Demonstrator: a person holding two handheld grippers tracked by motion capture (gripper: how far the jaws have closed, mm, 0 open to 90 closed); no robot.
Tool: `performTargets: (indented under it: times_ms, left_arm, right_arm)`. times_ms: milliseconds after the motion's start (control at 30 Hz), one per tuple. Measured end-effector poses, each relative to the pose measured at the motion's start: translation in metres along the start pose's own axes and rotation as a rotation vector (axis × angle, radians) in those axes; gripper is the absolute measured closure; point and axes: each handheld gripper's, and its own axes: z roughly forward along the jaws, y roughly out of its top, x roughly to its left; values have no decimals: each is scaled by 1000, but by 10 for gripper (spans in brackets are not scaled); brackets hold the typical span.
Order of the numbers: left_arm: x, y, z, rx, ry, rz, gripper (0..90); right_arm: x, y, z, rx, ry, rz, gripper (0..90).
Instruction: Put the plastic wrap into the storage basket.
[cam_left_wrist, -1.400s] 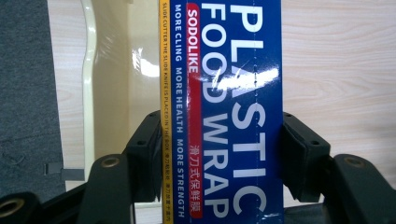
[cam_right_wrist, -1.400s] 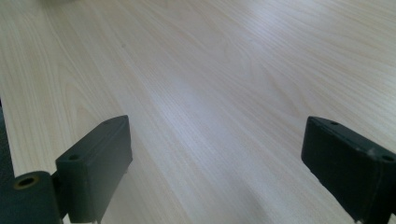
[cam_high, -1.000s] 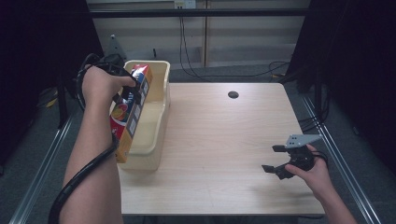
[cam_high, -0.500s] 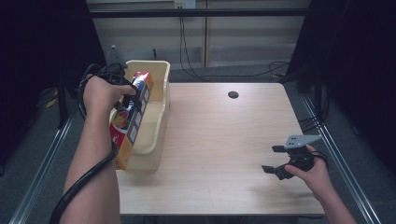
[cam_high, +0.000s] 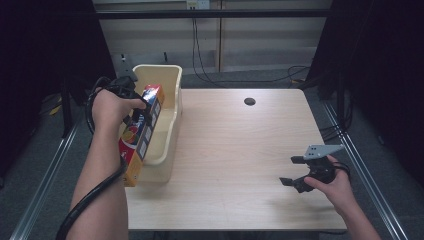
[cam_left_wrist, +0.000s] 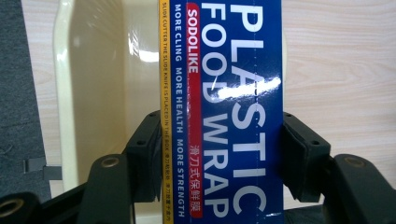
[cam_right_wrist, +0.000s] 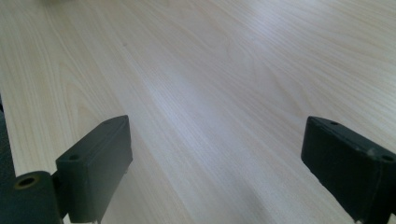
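Your left claw (cam_left_wrist: 219, 158) clamps the plastic wrap box (cam_high: 140, 132) across its width, over the cream bin (cam_high: 170, 125) at the desk's (cam_high: 240, 150) left. It's likely light, stiff, glossy: grip mid-length. Your right claw (cam_high: 296, 172) rests open.

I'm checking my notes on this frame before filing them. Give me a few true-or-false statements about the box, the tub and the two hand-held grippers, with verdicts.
1. The left hand-held gripper is clamped on a long blue cardboard box of plastic food wrap. True.
2. The box lies flat on the pale wooden table. False: it is held at a slant over the cream plastic tub, its near end past the tub's near rim.
3. The right hand-held gripper holds a lid. False: its jaws stand open with nothing between them.
4. The tub sits at the table's left edge. True.
5. A small dark round hole shows near the table's far edge. True.
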Motion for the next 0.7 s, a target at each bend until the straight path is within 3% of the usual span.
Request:
performTargets:
  times_ms: [700]
  left_arm:
    - [6, 0, 28, 39, -7, -5, 407]
  right_arm:
    - [0, 0, 1, 1, -3, 2, 86]
